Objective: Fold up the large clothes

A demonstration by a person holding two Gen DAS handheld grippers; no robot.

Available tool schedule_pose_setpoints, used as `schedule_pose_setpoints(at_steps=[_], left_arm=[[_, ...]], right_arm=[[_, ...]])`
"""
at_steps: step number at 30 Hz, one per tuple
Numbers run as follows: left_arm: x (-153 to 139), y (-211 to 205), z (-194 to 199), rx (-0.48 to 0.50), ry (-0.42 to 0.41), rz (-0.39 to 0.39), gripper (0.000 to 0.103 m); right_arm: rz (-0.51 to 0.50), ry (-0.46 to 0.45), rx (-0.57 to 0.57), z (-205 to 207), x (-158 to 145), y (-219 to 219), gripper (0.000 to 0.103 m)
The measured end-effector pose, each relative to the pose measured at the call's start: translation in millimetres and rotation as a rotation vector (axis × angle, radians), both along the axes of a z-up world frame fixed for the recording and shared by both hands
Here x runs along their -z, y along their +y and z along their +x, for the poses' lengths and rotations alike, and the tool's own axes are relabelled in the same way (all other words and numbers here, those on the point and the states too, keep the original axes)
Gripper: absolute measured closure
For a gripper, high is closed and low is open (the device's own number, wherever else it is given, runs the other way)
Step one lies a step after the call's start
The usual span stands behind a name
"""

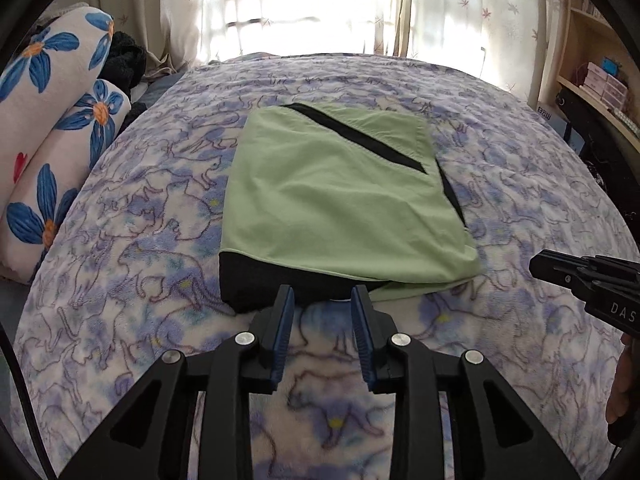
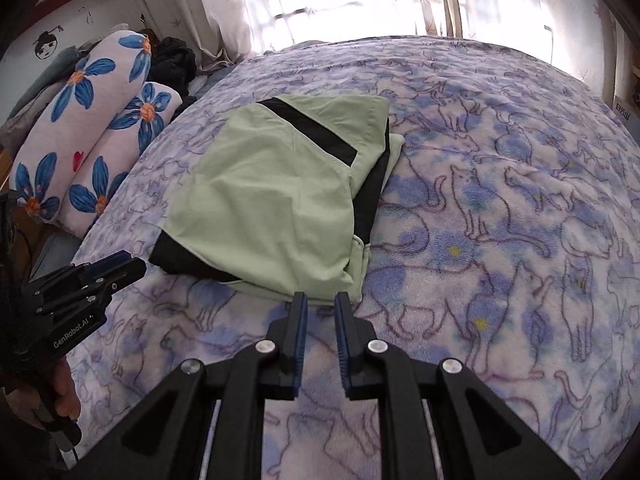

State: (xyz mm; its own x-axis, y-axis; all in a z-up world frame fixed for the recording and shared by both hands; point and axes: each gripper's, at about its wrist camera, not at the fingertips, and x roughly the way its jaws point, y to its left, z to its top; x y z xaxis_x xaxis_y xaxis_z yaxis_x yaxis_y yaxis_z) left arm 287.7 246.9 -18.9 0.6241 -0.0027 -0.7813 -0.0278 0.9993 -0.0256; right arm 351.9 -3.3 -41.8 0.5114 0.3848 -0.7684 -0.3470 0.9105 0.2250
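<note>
Both grippers are hovering empty over the near part of the bed, nothing between the jaws. Left gripper (image 1: 322, 300) is showing a moderate gap, blue pads clear of cloth. Right gripper (image 2: 321, 304) is sitting narrower, pads close together but not touching, also gripping nothing.

Green garment (image 1: 340, 196) is lying folded into a compact rectangle in the middle of the cat-print blanket (image 1: 140, 240), black trim showing along its near-left corner and right edge. It's looking close to done; I'm judging at most one more fold or a tidy-up is remaining.

Handling: thin woven fabric, light, soft, probably a bit slick, so stacked layers are likely sliding apart if lifted from one point. Best hold is looking like the two near corners, one gripper each, pinching through all layers. The loose green flap sticking out at the near-right edge (image 2: 352, 264) is needing tucking, or it's going to trail.

Fleece blanket underneath is plush, so pads coming in low are risking grabbing it along with the garment.

Surroundings: floral rolled bedding (image 1: 60, 128) and a dark pile of clothing (image 1: 124, 60) are sitting at far left, well apart from the garment. Curtains (image 1: 304, 4) are hanging at the far end, shelving (image 1: 592, 64) at far right. Nothing is blocking the approach.
</note>
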Motion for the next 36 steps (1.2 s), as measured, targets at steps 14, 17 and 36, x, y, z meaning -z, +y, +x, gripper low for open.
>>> schedule_pose_setpoints(at_steps=[14, 17, 36], left_arm=[[-111.2, -76.2, -160.8, 0.026, -0.165, -0.017, 0.004], [-111.9, -90.9, -198.4, 0.0, -0.202, -0.012, 0.002], [-71.6, -153.4, -309.5, -0.092, -0.057, -0.077, 0.002]], right_arm=[[0.037, -0.11, 0.068, -156.7, -87.4, -77.4, 0.074], [-0.011, -0.132, 0.118, -183.7, -78.1, -93.9, 0.056], [-0.037, -0.141, 0.266, -319.2, -57.7, -136.6, 0.033]])
